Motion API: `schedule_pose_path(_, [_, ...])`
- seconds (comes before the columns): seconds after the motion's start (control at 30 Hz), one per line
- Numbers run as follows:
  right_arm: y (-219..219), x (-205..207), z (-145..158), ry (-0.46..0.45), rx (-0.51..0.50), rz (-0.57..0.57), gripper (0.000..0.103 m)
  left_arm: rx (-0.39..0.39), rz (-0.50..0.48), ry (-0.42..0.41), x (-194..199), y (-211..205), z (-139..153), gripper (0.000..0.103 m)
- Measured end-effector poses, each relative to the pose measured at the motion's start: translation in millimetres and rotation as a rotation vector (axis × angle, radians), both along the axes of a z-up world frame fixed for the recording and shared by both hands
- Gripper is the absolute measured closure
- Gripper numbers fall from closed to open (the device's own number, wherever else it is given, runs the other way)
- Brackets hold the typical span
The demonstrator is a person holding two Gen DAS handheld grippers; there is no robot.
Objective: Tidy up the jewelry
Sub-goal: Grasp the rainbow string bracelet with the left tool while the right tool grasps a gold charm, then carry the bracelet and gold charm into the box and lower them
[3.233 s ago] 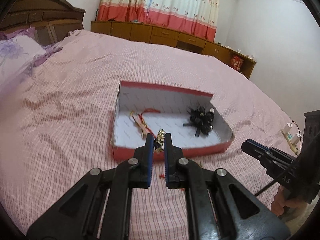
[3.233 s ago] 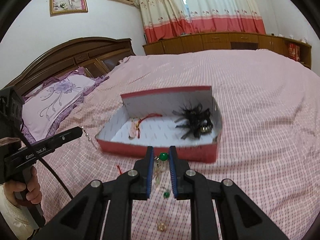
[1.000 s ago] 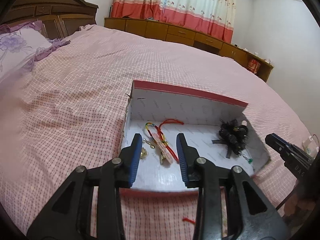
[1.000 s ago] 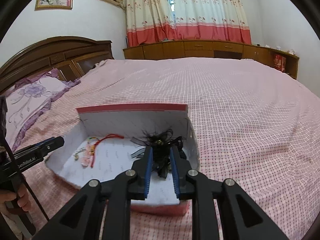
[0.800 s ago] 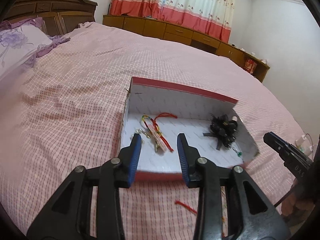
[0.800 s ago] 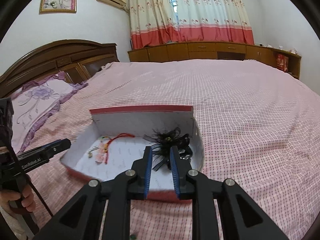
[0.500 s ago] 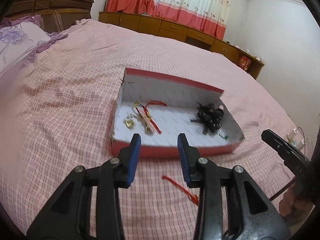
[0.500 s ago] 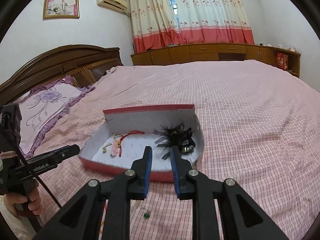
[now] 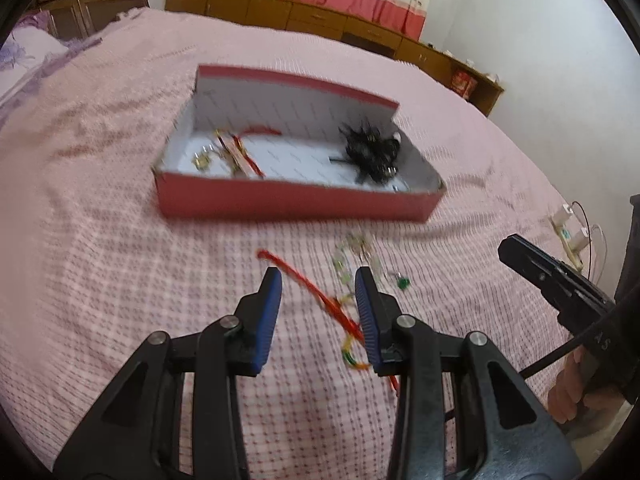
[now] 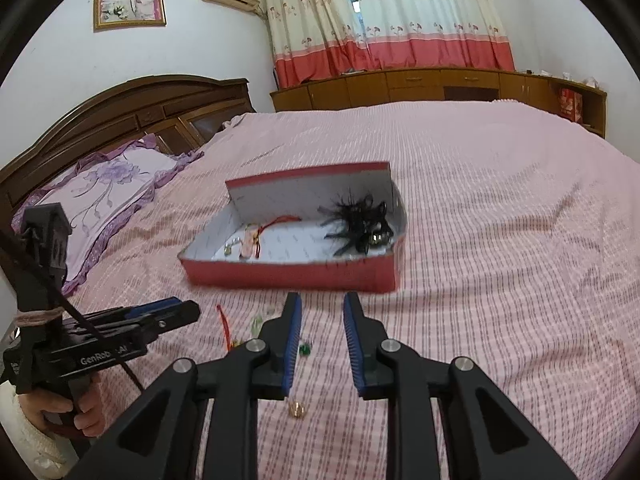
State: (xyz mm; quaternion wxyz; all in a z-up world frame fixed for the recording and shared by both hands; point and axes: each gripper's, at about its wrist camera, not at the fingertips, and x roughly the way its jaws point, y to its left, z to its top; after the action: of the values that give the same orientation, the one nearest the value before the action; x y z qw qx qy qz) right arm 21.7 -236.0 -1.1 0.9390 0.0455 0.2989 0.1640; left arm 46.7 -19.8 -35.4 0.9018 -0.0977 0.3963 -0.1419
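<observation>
A red box (image 9: 280, 200) with a white inside lies on the pink bed; it also shows in the right wrist view (image 10: 288, 274). In it are a black feathery ornament (image 9: 370, 150), a red-corded charm (image 9: 240, 152) and a small metal piece (image 9: 200, 160). In front of the box lie a red cord bracelet (image 9: 316, 292), clear beads (image 9: 352, 248) and a green bead (image 9: 403, 282). My left gripper (image 9: 318, 300) is open and empty just above the red cord. My right gripper (image 10: 322, 330) is open and empty; a gold ring (image 10: 298, 410) lies below it.
A purple pillow (image 10: 108, 192) and wooden headboard (image 10: 132, 108) stand to the left. Wooden cabinets (image 10: 440, 84) line the far wall. A power strip with cables (image 9: 572, 232) lies off the bed's right edge.
Both grippers have pulled back from the box toward the loose pieces in front of it. The left gripper has dropped low over the red cord. The right gripper has opened wider.
</observation>
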Motion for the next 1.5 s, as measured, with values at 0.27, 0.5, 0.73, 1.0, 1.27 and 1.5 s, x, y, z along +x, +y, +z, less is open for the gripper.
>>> schedule_pose_path(0.27, [-5.9,-13.9,-19.6,0.029,-0.027,0.010,0.078,0.000,-0.027,0.060,-4.2,-16.5,-17.1,0.073])
schedule_pose_path(0.5, [-11.7,-19.6,-28.1,0.041,-0.026,0.016,0.078,0.010,-0.052,0.095,-1.7,-28.1,-27.8,0.073])
schedule_pose_path(0.73, [-13.8,-21.8,-32.0,0.055,-0.026,0.017,0.078,0.041,-0.067,0.095,2.8,-35.4,-36.6,0.077])
schedule_pose_path(1.0, [-8.7,-22.5,-35.4,0.063,-0.028,0.032,0.078,0.037,-0.054,0.097,4.9,-26.5,-38.2,0.102])
schedule_pose_path(1.27, [4.0,-21.4,-38.4,0.077,-0.039,0.066,0.078,0.004,-0.016,0.044,-3.3,-6.7,-18.1,0.103])
schedule_pose_path(1.5, [18.8,-15.3,-46.9,0.114,-0.039,0.105,0.078,0.006,0.031,-0.006,-8.0,11.4,-2.0,0.103])
